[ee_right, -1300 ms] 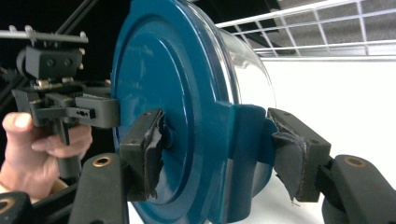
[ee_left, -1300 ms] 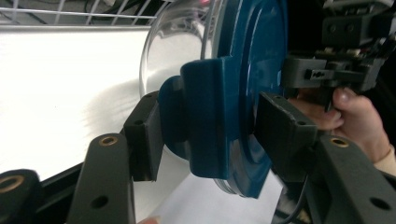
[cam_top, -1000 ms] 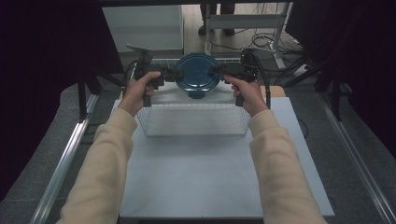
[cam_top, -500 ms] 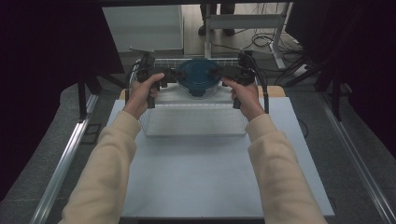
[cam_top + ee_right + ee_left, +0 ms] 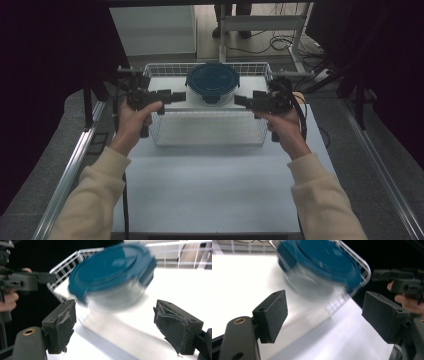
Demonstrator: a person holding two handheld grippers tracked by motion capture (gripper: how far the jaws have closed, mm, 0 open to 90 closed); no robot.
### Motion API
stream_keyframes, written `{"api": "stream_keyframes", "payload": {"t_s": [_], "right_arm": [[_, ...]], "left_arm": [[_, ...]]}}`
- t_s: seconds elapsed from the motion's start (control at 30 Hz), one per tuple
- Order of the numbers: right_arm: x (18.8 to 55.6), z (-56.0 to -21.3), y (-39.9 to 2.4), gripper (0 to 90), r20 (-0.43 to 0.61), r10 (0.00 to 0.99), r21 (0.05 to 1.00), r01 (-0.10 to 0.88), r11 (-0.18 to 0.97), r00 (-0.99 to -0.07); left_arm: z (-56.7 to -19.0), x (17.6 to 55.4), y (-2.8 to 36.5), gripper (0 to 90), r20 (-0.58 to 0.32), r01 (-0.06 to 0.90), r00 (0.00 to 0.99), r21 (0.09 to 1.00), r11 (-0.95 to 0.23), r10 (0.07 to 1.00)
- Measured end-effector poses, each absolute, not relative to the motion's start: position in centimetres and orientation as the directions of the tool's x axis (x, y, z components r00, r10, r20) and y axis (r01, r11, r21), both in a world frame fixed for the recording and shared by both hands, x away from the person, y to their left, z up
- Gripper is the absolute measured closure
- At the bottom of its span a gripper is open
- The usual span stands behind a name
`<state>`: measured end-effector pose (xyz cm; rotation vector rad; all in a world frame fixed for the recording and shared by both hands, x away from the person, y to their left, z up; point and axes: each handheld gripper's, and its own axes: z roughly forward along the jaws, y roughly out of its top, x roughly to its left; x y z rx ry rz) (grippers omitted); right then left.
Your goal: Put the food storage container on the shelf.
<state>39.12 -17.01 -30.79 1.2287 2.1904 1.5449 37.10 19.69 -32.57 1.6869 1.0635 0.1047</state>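
A round clear container with a dark blue clip lid (image 5: 212,82) sits at the far side of a white wire basket (image 5: 207,141). My left gripper (image 5: 172,96) hovers over the basket's left edge, open, its jaws pointing right toward the container. My right gripper (image 5: 244,101) mirrors it at the right edge, open as well. Between the wide-apart jaws in the left gripper view (image 5: 327,312) the container (image 5: 324,262) appears blurred and untouched. It looks the same in the right gripper view (image 5: 117,322), where the lid (image 5: 110,272) is beyond the pads.
The basket stands at the far half of a pale table (image 5: 210,190). Metal frame rails (image 5: 70,175) run along both sides. A white cabinet (image 5: 155,30), a metal stand and floor cables lie behind the table.
Both grippers, which pressed the container from either side a second ago, have opened and drawn apart sideways. The container is let go and rests in the basket.
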Motion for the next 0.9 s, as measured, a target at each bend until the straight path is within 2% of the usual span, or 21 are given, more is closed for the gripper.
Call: {"api": "stream_keyframes", "payload": {"t_s": [0.17, 0.43, 0.73, 0.9], "right_arm": [[34.5, -33.4, -18.9, 18.3, 0.202, 0.706, 0.880, 0.443, 0.174, -0.679], [29.2, -38.8, -22.5, 19.3, 0.227, 0.696, 0.879, 0.451, 0.155, -0.681], [26.2, -44.1, -24.8, 19.9, 0.165, 0.734, 0.853, 0.469, 0.229, -0.658], [26.2, -45.0, -25.1, 19.9, 0.170, 0.743, 0.844, 0.484, 0.229, -0.648]], "left_arm": [[-35.5, 32.1, 20.1, 21.5, -0.354, 0.551, 0.626, 0.831, -0.073, 0.695], [-41.3, 26.7, 20.7, 22.4, -0.299, 0.556, 0.618, 0.820, -0.135, 0.727], [-46.2, 24.5, 20.8, 23.0, -0.283, 0.588, 0.592, 0.792, -0.164, 0.754], [-47.0, 24.4, 20.4, 22.9, -0.282, 0.601, 0.591, 0.779, -0.178, 0.756]]}}
